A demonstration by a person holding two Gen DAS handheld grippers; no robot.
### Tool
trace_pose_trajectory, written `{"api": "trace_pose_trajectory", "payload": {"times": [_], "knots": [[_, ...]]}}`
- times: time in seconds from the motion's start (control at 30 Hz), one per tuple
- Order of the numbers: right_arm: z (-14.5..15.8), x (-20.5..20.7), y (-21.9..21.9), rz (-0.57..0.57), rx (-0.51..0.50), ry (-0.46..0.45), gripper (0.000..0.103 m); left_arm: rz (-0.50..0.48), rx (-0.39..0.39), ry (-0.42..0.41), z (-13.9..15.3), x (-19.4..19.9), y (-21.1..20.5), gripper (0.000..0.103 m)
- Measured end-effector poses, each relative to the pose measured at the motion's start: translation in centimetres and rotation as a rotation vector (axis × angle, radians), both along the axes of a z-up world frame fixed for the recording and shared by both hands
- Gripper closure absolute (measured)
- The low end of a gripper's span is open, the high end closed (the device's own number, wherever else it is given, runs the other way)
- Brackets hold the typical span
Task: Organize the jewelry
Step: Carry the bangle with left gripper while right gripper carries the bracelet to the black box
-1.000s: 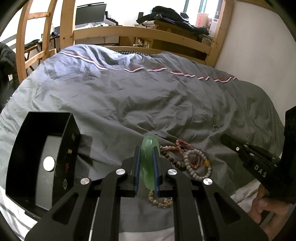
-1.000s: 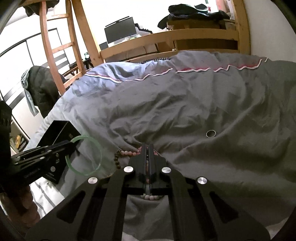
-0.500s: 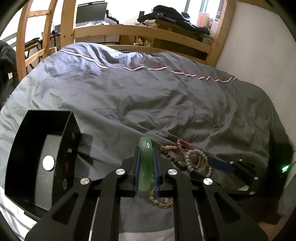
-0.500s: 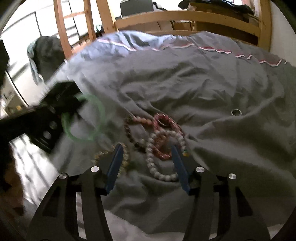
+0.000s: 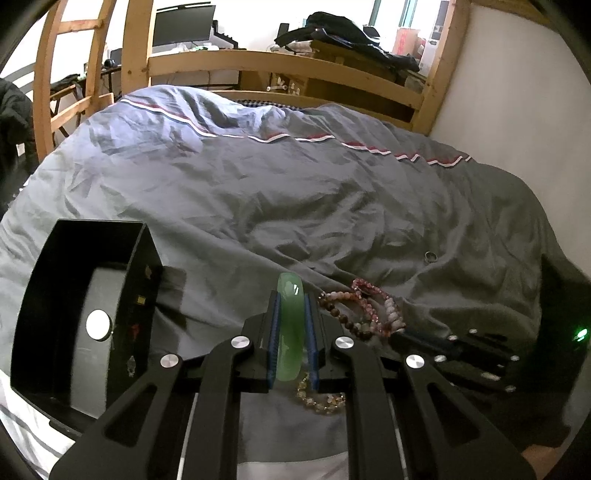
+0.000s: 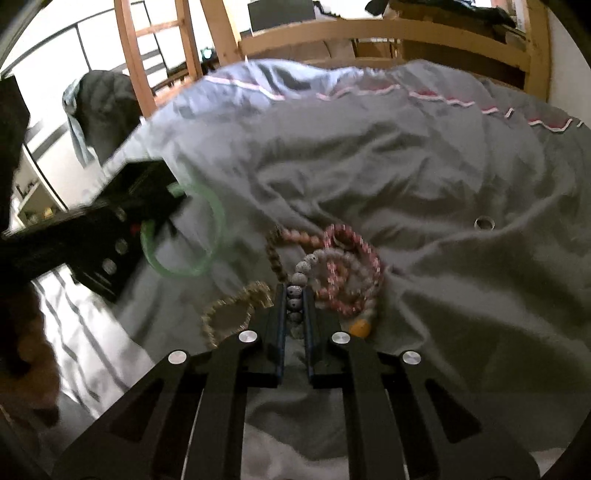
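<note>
A wrinkled grey duvet [image 5: 258, 192] with a red-and-white stripe is covering the bed. A wooden bed frame [image 5: 280, 62] is standing at the far end. Beyond it, a dark monitor [image 5: 183, 24] is sitting far left, and dark clothes [image 5: 347, 35] are lying piled far right.

Dim foreground, bright daylight behind; fisheye-bent edges; right wrist view motion-blurred.

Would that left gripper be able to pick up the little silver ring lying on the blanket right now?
Probably not yet: the left gripper is shut on the green bangle, so its jaws are taken. The ring itself lies alone on the grey blanket, with nothing covering it.
</note>
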State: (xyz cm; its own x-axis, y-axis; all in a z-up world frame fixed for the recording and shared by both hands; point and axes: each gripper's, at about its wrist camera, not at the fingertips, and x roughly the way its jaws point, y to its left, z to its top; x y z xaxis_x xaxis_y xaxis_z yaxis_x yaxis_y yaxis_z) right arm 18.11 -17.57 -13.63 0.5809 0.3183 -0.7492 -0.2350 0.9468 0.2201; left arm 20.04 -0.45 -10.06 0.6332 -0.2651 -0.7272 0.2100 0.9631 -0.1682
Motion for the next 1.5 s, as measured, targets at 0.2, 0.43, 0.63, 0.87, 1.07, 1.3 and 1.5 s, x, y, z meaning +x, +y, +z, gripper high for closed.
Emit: {"api": "trace_pose_trajectory", "payload": {"times": [0.2, 0.43, 0.63, 0.87, 1.07, 1.3, 1.5], "knots": [[1.9, -0.7, 0.3, -0.007, 0.004, -0.007, 0.094, 0.013, 0.01, -0.001, 0.8, -0.6, 0.3, 0.091], [4.0, -1.7, 1.5, -0.003, 0.034, -0.003, 0.094, 0.033, 0.027, -0.003, 2.3, -2.1, 1.5, 0.091], [6.7, -2.4, 3.9, 0.05, 0.033, -0.036, 0.094, 0.051, 0.042, -0.013, 4.0, -3.3, 3.3, 0.091], [9.3, -2.3, 6.6, 0.091, 0.044, -0.06, 0.094, 0.09, 0.058, -0.037, 6.1, -4.4, 6.2, 0.091], [10.4, -2.0, 9.1, 0.125, 0.055, -0.062, 0.094, 0.137, 0.08, -0.042, 7.1, -4.7, 9.6, 0.091], [10.7, -1.3, 13.0, 0.177, 0.067, -0.049, 0.094, 0.18, 0.101, -0.036, 7.4, -4.3, 13.0, 0.091], [10.5, -0.3, 15.6, 0.203, 0.095, -0.025, 0.094, 0.2, 0.099, -0.012, 7.2, -3.5, 15.3, 0.091]]}}
